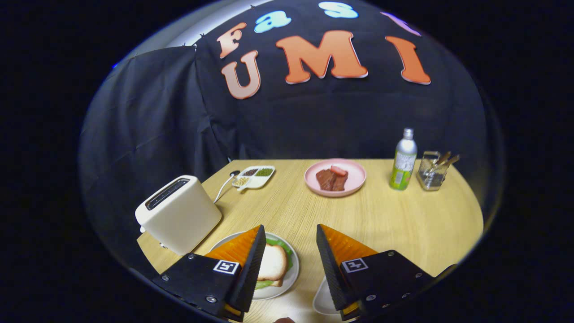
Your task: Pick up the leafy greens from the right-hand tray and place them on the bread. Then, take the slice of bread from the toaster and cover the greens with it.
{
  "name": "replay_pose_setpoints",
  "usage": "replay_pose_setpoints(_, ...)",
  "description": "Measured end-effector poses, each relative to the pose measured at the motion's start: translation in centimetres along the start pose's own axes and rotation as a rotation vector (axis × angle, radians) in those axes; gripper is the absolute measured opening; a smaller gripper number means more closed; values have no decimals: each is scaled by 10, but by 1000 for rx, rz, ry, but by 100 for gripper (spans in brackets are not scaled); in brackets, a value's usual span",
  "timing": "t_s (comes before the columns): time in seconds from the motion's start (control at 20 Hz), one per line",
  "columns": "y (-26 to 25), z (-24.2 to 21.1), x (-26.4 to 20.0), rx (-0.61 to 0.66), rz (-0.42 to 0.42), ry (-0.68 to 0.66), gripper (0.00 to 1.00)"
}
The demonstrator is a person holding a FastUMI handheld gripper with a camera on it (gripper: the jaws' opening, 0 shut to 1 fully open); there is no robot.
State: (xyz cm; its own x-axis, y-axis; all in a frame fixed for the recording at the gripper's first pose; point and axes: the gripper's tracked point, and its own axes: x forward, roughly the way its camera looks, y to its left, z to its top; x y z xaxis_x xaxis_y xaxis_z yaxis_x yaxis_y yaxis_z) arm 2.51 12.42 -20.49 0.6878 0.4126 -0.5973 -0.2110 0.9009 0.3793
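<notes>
A dark cloth wall closes off the back of the booth, and a pale wooden counter [381, 215] spreads out ahead of me. Off to the left of my jaws [290, 235] stands the toaster [179, 213], its slot facing up and looking empty from here. Well beyond it lies a small divided dish [254, 176] of what look like seeds, kept out of the working area. Just under my left finger sits the white plate [287, 276], with a slice of bread [272, 264] lying on the leafy greens [282, 246], whose green edges peek out around it. So I judge the covering is done. My jaws stand wide apart and grip nothing, hanging over the counter. Beneath my right finger shows the rim of a white tray [320, 300], where the greens likely came from. Far ahead sits a pink plate [354, 179] of meat, then to the right a bottle [404, 159] and a glass holder [431, 172] of utensils.
</notes>
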Motion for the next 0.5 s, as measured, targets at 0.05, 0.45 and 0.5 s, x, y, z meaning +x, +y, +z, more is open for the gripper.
replay_pose_setpoints(0.05,-7,18,-11,-21,-34,-63,71)
replay_pose_setpoints(0.45,-23,95,-82,-115,-175,-366,93)
replay_pose_setpoints(0.5,-19,93,-84,-119,-169,-369,94)
